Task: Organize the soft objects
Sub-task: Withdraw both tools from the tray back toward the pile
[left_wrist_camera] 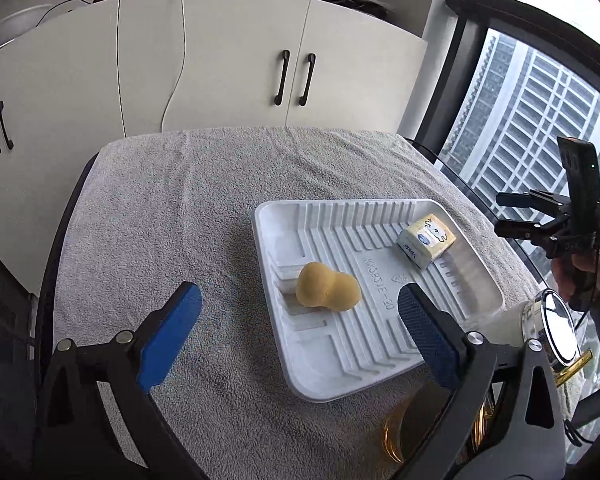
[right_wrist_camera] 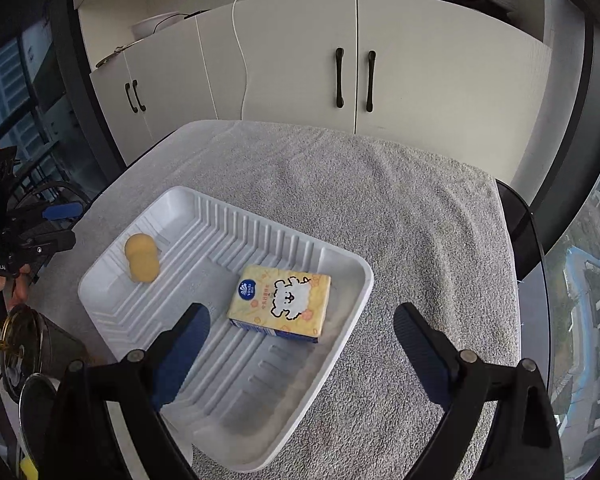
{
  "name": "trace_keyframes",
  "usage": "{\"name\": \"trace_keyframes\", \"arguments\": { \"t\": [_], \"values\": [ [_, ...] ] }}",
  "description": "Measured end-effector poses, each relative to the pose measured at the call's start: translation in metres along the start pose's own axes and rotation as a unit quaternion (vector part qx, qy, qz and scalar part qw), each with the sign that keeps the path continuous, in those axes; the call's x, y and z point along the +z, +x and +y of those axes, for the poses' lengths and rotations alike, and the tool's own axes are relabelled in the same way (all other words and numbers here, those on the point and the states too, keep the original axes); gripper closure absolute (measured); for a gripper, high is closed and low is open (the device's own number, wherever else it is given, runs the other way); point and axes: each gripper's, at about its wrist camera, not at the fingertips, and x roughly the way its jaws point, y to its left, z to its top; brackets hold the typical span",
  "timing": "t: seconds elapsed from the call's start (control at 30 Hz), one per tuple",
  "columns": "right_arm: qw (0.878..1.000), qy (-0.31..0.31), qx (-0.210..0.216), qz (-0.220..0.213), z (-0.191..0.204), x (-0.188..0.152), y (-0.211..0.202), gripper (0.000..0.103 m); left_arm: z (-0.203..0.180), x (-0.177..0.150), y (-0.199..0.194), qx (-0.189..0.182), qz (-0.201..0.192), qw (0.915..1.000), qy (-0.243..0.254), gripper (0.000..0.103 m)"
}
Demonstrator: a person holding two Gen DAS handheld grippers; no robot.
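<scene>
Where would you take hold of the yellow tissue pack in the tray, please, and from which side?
Probably across its two long edges, coming from above. The tissue pack lies flat, printed face up, on the white tray, with free space beside both long sides. The right gripper hangs open just in front of it; the yellow sponge is well clear.

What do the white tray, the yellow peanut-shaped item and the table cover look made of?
White tray: likely moulded foam or thin plastic, matte, ribbed. Yellow peanut-shaped item: probably sponge, matte and finely pored. Table cover: grey terry cloth, looped pile.
</scene>
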Motion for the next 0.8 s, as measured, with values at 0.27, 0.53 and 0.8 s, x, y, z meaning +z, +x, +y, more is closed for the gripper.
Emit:
{"name": "trace_keyframes", "arguments": {
  "t": [0.27,0.53,0.8],
  "values": [
    [0.998,0.031,0.009,-0.055,0.007,-0.033,-0.073,0.000,0.001,-0.046,-0.074,0.039,-0.049,0.9977,-0.026,0.000],
    [0.994,0.049,-0.014,-0.100,0.040,-0.100,-0.134,0.000,-0.035,-0.115,-0.134,0.046,-0.067,0.9964,-0.023,0.000],
    [0.995,0.052,-0.025,-0.086,0.082,-0.182,-0.150,0.000,-0.073,-0.187,-0.156,0.033,-0.042,0.9977,-0.041,0.000]
  ]
}}
